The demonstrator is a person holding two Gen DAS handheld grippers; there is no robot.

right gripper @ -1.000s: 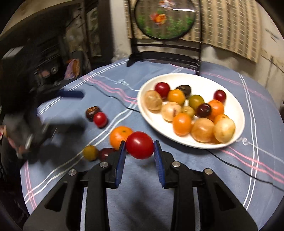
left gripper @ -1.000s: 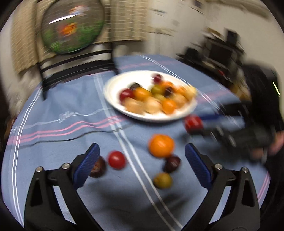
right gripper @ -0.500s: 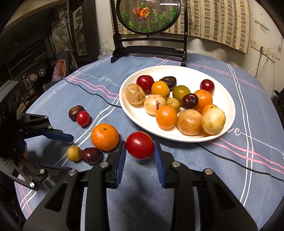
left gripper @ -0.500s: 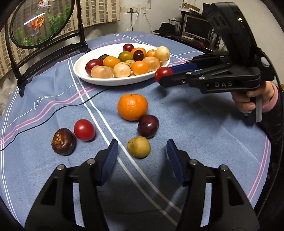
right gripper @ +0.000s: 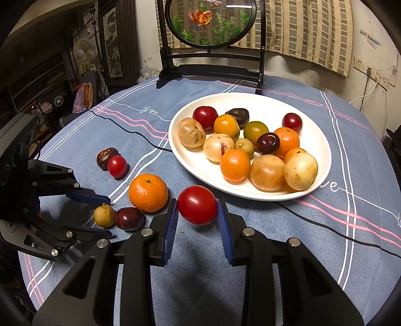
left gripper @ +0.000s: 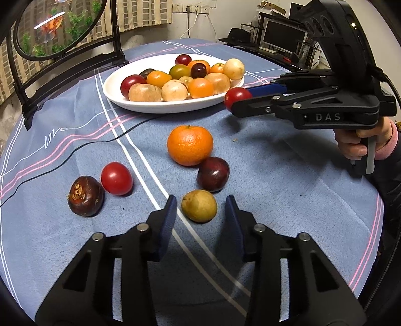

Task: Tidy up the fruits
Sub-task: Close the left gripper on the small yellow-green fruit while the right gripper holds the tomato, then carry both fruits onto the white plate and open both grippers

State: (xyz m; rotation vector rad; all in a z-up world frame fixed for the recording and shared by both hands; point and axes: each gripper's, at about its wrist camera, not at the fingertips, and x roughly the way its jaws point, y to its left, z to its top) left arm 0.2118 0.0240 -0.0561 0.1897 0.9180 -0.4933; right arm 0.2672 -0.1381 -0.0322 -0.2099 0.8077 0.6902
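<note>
A white plate (right gripper: 323, 160) holds several fruits. In front of it on the blue cloth lie an orange (left gripper: 190, 145), a dark plum (left gripper: 213, 173), a small yellow-brown fruit (left gripper: 199, 206), a red tomato (left gripper: 116, 178) and a dark brown fruit (left gripper: 86, 199). My left gripper (left gripper: 201, 201) straddles the yellow-brown fruit; its jaws are closing, with a thin gap still on each side. My right gripper (right gripper: 196, 204) is shut on another red tomato (right gripper: 197, 204), held just above the cloth beside the plate's near rim.
A dark wooden stand with a round goldfish panel (right gripper: 209, 22) rises at the table's far edge. A thin black cable (left gripper: 82, 150) runs across the cloth. A person's hand (left gripper: 356, 143) holds the right gripper's handle. Cluttered shelves stand past the table.
My left gripper came down over the yellow-brown fruit and its jaws narrowed from wide open to close around it. The right gripper kept still with the red tomato.
</note>
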